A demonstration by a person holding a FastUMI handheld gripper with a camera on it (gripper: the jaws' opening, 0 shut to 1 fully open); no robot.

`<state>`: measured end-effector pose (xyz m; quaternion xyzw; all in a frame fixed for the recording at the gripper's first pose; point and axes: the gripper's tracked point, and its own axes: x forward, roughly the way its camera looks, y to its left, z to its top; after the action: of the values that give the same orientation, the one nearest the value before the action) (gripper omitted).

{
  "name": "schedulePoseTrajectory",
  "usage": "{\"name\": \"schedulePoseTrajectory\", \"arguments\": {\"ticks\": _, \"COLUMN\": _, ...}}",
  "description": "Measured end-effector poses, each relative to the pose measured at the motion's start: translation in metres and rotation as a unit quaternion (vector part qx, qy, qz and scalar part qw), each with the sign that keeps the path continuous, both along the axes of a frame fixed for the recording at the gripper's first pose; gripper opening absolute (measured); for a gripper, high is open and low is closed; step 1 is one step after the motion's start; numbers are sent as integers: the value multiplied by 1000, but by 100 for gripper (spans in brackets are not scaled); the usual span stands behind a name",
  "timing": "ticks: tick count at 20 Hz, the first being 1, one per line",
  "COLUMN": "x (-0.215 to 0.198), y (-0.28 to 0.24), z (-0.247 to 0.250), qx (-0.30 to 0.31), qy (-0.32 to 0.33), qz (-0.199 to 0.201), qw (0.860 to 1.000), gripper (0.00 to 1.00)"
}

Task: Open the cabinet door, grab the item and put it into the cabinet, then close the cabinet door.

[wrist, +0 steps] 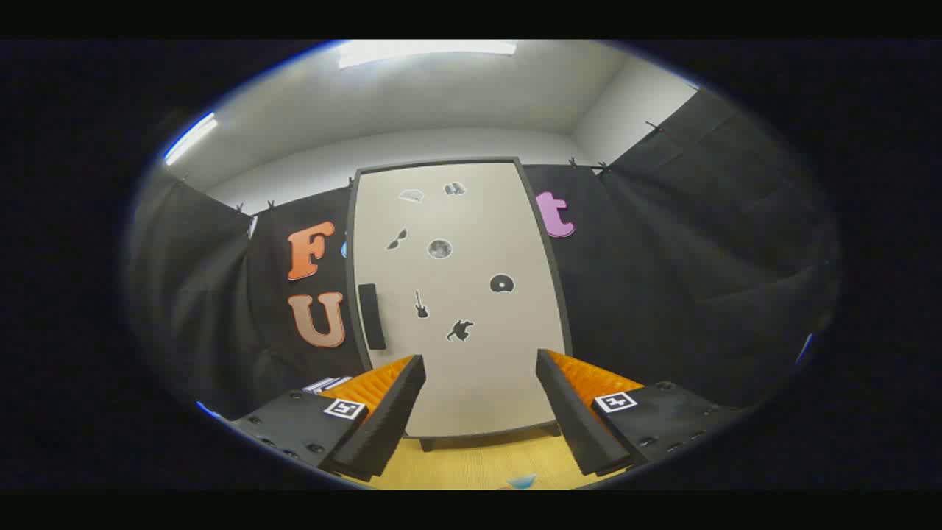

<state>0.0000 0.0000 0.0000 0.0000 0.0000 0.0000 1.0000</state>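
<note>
The gripper [480, 368] is hanging with its fingers spread wide apart, gripping nothing, and pointing at the closed cabinet door [471, 346] just ahead. The pale door is standing upright inside a dark frame, carrying several small dark stickers, among them a guitar [421, 304] and a disc [501, 283]. A dark vertical handle [372, 316] is sitting on the door's left edge, beyond the left finger. The cabinet is resting on a light wooden tabletop [478, 462]. A small pale blue object [522, 481], possibly the item, is lying on the wood beneath the fingers, too cropped to identify.
</note>
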Motion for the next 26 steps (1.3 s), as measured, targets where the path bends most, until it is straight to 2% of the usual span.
{"name": "schedulePoseTrajectory", "arguments": {"ticks": 5, "x": 1, "y": 8, "z": 5, "qx": -4, "qy": -4, "qz": 7, "qw": 1000, "gripper": 97}}
{"name": "schedulePoseTrajectory", "arguments": {"ticks": 12, "x": 19, "y": 38, "z": 6, "qx": -8, "qy": -1, "qz": 39, "qw": 999, "gripper": 97}}
{"name": "schedulePoseTrajectory", "arguments": {"ticks": 21, "x": 77, "y": 105, "z": 28, "qx": -24, "qy": 2, "qz": 101, "qw": 995, "gripper": 97}}
{"name": "schedulePoseTrajectory", "arguments": {"ticks": 26, "x": 125, "y": 153, "z": 32, "qx": -41, "qy": 9, "qz": 138, "qw": 990, "gripper": 97}}
